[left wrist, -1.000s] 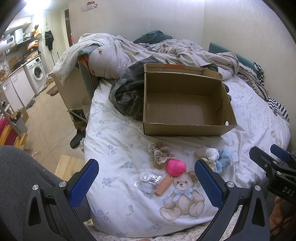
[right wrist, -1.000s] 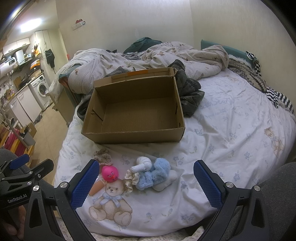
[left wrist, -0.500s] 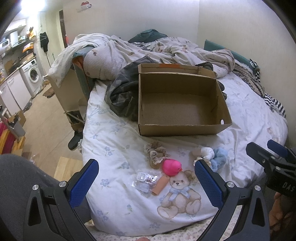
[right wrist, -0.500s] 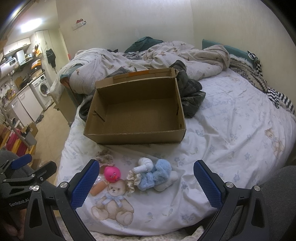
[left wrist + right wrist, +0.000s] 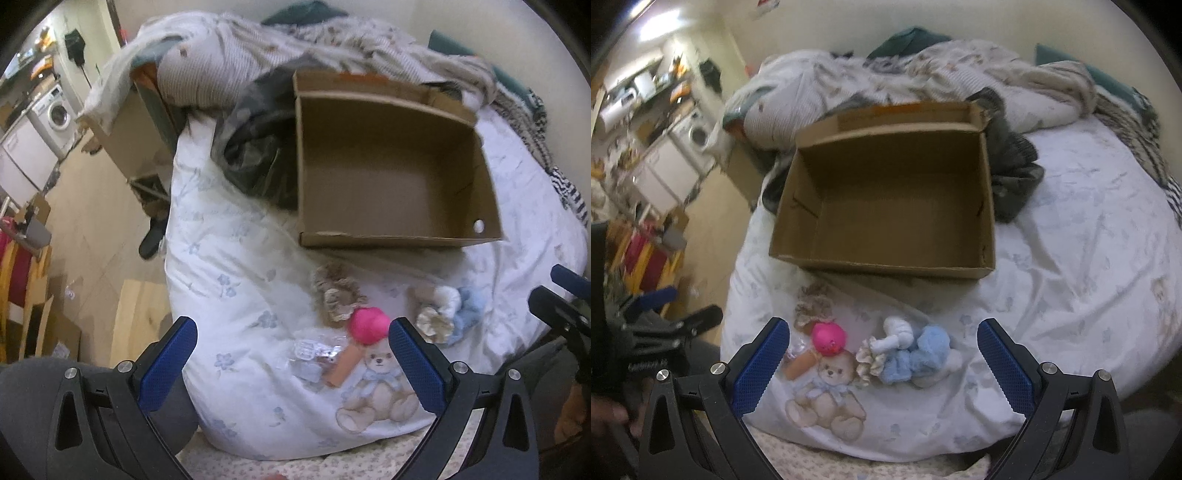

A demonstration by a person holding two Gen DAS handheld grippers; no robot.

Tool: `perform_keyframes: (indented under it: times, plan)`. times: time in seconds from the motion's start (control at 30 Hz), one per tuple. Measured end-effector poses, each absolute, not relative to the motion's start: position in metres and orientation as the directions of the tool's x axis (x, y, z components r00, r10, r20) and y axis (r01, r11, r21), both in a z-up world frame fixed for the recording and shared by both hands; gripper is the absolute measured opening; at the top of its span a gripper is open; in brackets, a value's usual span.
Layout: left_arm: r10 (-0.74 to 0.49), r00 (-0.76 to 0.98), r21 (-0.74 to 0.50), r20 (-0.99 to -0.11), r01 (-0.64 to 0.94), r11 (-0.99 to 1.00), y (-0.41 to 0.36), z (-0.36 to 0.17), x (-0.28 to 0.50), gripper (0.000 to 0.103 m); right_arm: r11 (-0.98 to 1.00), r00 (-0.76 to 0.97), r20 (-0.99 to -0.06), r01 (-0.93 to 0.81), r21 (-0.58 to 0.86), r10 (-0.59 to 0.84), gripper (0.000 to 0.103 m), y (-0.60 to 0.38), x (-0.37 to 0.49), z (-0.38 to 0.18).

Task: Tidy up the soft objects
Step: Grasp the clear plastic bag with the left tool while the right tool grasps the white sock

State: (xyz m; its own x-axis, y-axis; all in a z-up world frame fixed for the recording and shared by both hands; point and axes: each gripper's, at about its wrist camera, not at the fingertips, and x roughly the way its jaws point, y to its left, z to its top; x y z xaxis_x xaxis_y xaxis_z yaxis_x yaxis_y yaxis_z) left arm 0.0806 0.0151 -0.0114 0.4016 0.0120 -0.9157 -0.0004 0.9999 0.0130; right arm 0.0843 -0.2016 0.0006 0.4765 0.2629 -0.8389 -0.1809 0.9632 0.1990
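An empty open cardboard box (image 5: pixel 391 173) (image 5: pixel 894 206) sits on the bed. In front of it lie a beige scrunchie (image 5: pixel 338 295) (image 5: pixel 812 306), a pink soft ball (image 5: pixel 369 325) (image 5: pixel 829 338), an orange tube (image 5: pixel 343 365) (image 5: pixel 799 363), a clear plastic packet (image 5: pixel 310 354), a cream scrunchie (image 5: pixel 434 321) (image 5: pixel 866 360) and white and blue fluffy pieces (image 5: pixel 463 306) (image 5: pixel 916 350). My left gripper (image 5: pixel 291 365) is open and empty above the near edge of the bed. My right gripper (image 5: pixel 882 365) is open and empty above the fluffy pieces.
The bed sheet (image 5: pixel 1071 266) has a printed teddy bear (image 5: pixel 380 391) (image 5: pixel 827 395). Crumpled blankets (image 5: pixel 295 48) and dark clothing (image 5: pixel 255 147) (image 5: pixel 1012 173) lie behind and beside the box. The floor (image 5: pixel 92 221) and a washing machine (image 5: pixel 55 114) are to the left.
Both grippers have moved forward and tilted down toward the bed; the box and the soft items look closer and larger. Both stay open and empty.
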Motion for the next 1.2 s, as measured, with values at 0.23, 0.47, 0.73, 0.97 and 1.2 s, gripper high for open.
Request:
perform_keyframes:
  times: [0.23,0.47,0.73,0.97,1.2]
  plan:
    - [-0.044,0.17,-0.05,-0.984,-0.028,0.998,0.028,-0.074,0.108,0.087,0.951,0.388,-0.869,-0.176,0.256,0.306,0.103,-0.202,0.114,-0.028]
    - [-0.053,-0.009,-0.053,-0.999,-0.045,0.998,0.026,-0.143,0.114,0.068,0.946,0.335,-0.885,-0.152,0.288,0.323,0.103,-0.206,0.126,-0.055]
    - [-0.112,-0.033,-0.111,-0.993,-0.028,0.993,0.019,-0.16,0.115,0.037,0.908,0.293,-0.861,-0.081,0.41,0.415,0.084,-0.229,0.14,-0.073]
    - [-0.143,0.015,-0.143,-0.99,-0.018,0.99,0.02,-0.141,0.117,0.023,0.835,0.168,-0.82,-0.039,0.549,0.547,0.059,-0.221,0.149,-0.099]
    - [-0.141,0.127,-0.148,-0.982,-0.051,0.988,0.038,-0.092,0.11,0.023,0.904,0.128,-0.895,-0.041,0.425,0.427,0.059,-0.204,0.156,-0.12]
